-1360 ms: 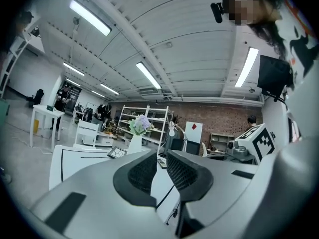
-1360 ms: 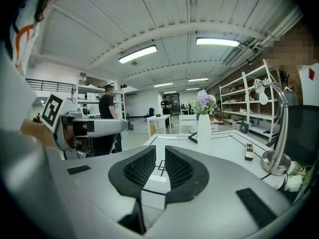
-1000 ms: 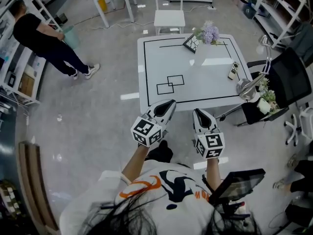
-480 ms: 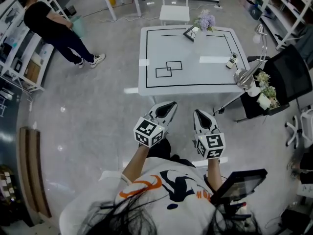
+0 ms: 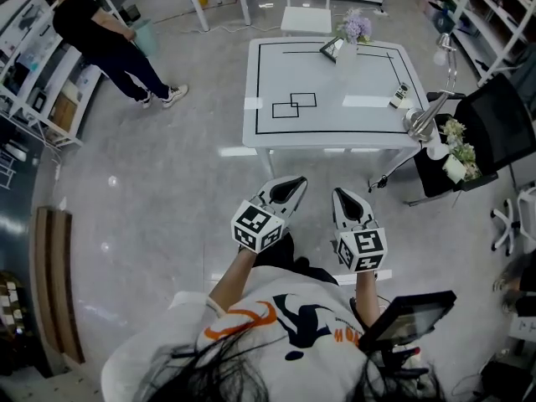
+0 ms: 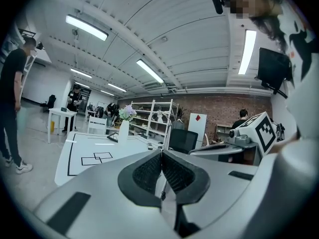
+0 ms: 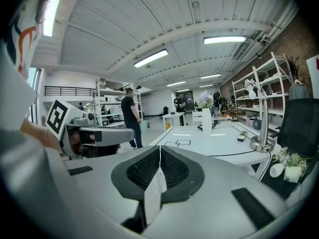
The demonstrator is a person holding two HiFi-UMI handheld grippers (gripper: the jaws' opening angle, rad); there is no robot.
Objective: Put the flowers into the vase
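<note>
White bench [image 5: 335, 99], taped with black lines, now lies well ahead of me and sits higher in the head view than it did a second ago, when its near edge stood just above my fingers. Finding: I have backed away from it across the grey floor, and both hands have come back with me.

Left gripper [image 5: 293, 182]: fingers closed pad to pad, nothing between them. Right gripper [image 5: 342, 193]: the same, closed and empty. Both are held side by side, low in front of my body, and point toward the bench.

Task items: the vase [image 5: 346, 51] stands upright near the far edge of the bench, just beside a small dark frame [image 5: 330, 50]. Lilac flowers [image 5: 356, 27] already stand in its mouth. Neither gripper is anywhere near them. A second, smaller bunch of pale flowers [image 5: 457, 151] sits with a white pot on the black chair [image 5: 494, 124] at the bench's right side, just beside the desk lamp [image 5: 423, 120]. It is also untouched.

Assessment: with lilac stems in the vase, both sets of fingers empty and my distance from the bench growing, I judge that no placing is under way. Either that work is done or I am withdrawing between steps. If the pale bunch is also meant for the vase, I must walk back to the bench before any grasp is possible.
</note>
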